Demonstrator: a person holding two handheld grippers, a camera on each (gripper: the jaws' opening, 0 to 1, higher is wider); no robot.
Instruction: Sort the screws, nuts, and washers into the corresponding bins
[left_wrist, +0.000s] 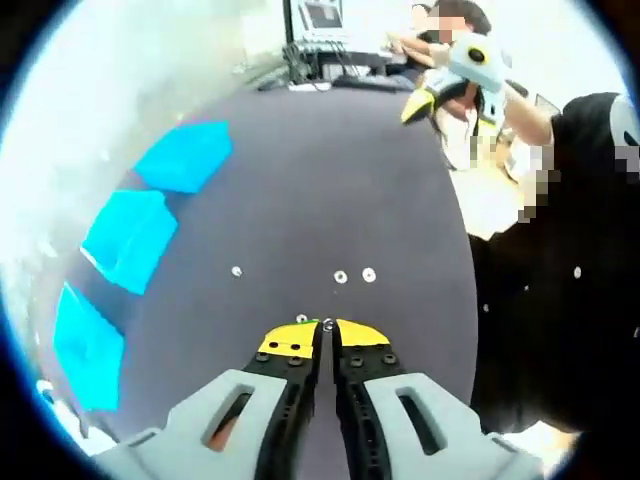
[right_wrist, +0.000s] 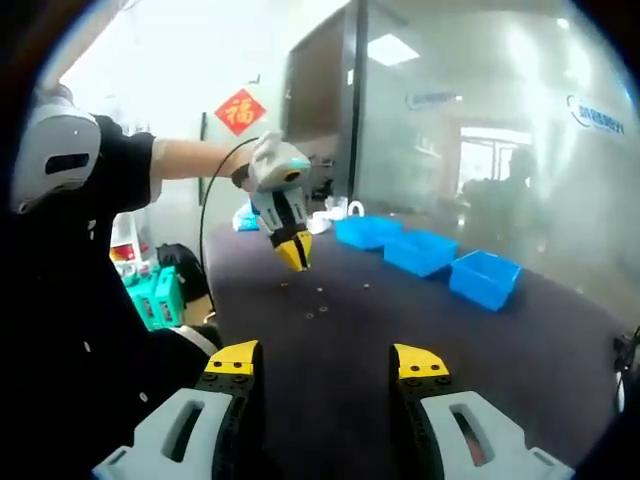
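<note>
Red diamond wall ornament (right_wrist: 240, 111) — glass partition (right_wrist: 480, 130) behind, green crates (right_wrist: 155, 297) on floor.

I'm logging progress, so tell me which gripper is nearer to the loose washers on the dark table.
Left. The left gripper is down at the table, shut just short of the washers. The right gripper is open, held back from the washers and above the dark table.

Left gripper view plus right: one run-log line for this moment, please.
left gripper: shut, tips at small part on dark table | right gripper: open, empty, raised | three blue bins: far side | loose washers: unsorted
</note>
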